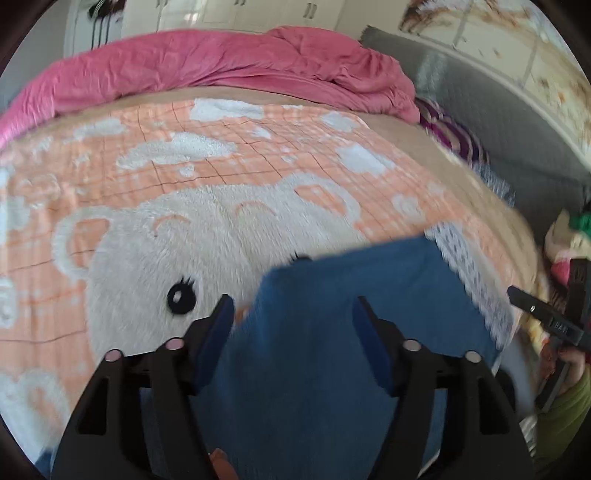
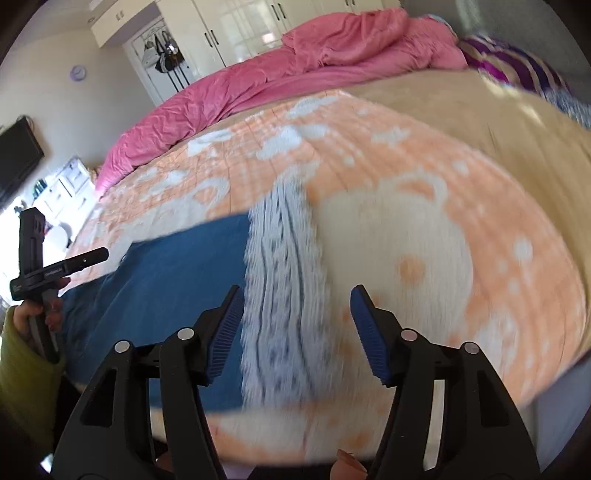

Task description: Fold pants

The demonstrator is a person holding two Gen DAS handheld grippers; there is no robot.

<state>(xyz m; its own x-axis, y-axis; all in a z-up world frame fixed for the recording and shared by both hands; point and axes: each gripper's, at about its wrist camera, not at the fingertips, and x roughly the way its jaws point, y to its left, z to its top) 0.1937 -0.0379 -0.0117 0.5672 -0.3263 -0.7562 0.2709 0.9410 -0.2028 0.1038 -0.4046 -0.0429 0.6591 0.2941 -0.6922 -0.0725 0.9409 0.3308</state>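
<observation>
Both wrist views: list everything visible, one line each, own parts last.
pants: 1, blue with white lace hem, flat on the bear blanket, near edge
bear blanket: 1, orange check with white bear, spread over the bed
duvet: 1, pink, bunched along the far side
striped cloth: 1, purple and white, far corner
wardrobe: 1, white, back wall
screen: 1, black, on wall
left gripper: black, blue pads, open above pants
right gripper: same, open over lace hem
sleeve: yellow-green
</observation>
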